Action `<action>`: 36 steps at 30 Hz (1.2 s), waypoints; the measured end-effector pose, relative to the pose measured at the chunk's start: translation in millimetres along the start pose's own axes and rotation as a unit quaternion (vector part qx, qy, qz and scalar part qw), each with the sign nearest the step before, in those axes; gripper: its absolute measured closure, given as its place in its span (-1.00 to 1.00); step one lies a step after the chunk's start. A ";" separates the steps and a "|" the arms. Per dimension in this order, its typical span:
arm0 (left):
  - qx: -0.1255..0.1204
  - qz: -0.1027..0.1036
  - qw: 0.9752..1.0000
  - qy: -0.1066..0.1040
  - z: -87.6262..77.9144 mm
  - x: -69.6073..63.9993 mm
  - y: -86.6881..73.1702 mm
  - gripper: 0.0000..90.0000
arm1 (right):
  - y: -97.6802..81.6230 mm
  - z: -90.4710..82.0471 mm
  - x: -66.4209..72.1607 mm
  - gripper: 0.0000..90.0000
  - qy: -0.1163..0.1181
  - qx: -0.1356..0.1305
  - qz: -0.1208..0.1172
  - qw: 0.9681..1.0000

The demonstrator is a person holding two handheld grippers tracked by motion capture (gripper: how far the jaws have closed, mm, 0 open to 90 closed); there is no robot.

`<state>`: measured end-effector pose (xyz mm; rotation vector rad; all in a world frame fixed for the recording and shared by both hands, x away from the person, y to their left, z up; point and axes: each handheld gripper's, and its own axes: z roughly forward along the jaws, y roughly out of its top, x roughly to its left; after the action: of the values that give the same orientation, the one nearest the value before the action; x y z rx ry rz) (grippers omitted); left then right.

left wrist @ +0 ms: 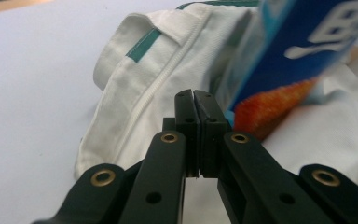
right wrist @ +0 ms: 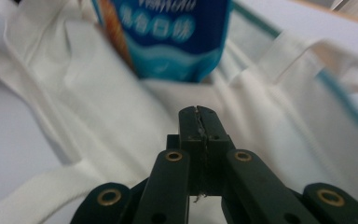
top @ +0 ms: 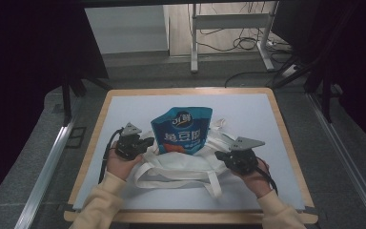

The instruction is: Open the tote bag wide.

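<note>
A white cloth tote bag lies on the pale mat, its mouth facing away from the person. A blue snack pouch sticks out of that mouth, lower end inside. My left gripper rests at the bag's left edge, jaws shut with nothing seen between them. My right gripper sits at the bag's right side, jaws also pressed together. The left gripper hovers over the bag beside the pouch. The right gripper points over the bag toward the pouch.
The mat covers a wooden table. A bag handle loops toward the person, another strap lies at the far right of the bag. Beyond the table stand a desk frame and floor cables.
</note>
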<state>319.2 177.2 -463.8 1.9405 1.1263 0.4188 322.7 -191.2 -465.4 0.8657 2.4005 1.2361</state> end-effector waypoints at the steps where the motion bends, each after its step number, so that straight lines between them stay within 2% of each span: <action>1: -0.001 0.001 1.000 0.000 -2.4 -0.4 -1.6 0.99 | 3.8 0.6 -3.4 0.98 -0.003 -0.001 0.002 1.000; 4: -0.002 -0.007 1.000 -0.008 -9.4 -0.5 -6.0 0.99 | 14.8 5.7 -11.6 0.97 -0.015 -0.001 0.006 1.000; 7: -0.006 -0.008 1.000 -0.018 -16.4 -3.4 -9.2 0.99 | 22.6 13.4 -18.4 0.98 -0.036 0.004 -0.005 0.999; 11: -0.008 0.013 0.999 -0.040 -22.0 -14.5 -13.4 0.99 | 26.8 21.6 -26.5 0.98 -0.042 0.014 0.001 0.999; 13: -0.005 0.019 0.999 -0.045 -22.1 -18.0 -14.4 0.99 | 27.0 24.8 -29.7 0.98 -0.040 0.020 0.005 0.999; 14: 0.008 0.026 0.998 -0.055 -19.6 -23.3 -16.8 0.99 | 26.8 26.7 -31.5 0.98 -0.038 0.023 0.006 0.999; 15: 0.008 0.026 0.998 -0.055 -19.6 -23.3 -16.8 0.99 | 26.2 29.0 -33.2 0.97 -0.036 0.027 0.008 0.999; 16: 0.022 0.027 0.998 -0.060 -14.3 -26.4 -19.6 1.00 | 25.4 31.5 -34.9 0.97 -0.038 0.032 0.010 0.999; 20: 0.049 0.029 0.996 -0.067 -2.5 -29.9 -25.8 1.00 | 20.9 42.5 -41.1 0.97 -0.043 0.056 0.011 0.997; 25: 0.063 0.029 0.995 -0.070 3.9 -31.3 -30.7 1.00 | 18.2 48.3 -50.2 0.97 -0.044 0.056 0.025 0.997; 33: 0.094 0.039 0.992 -0.073 16.7 -37.9 -41.8 1.00 | 19.3 56.2 -58.0 0.98 -0.056 0.065 0.027 0.996; 36: 0.096 0.037 0.992 -0.076 18.2 -36.9 -42.8 1.00 | 18.9 59.5 -60.5 0.98 -0.055 0.067 0.033 0.996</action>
<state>286.9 148.2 -504.3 2.1475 1.0296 0.2041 407.1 -183.8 -484.9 1.0335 2.4063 1.0296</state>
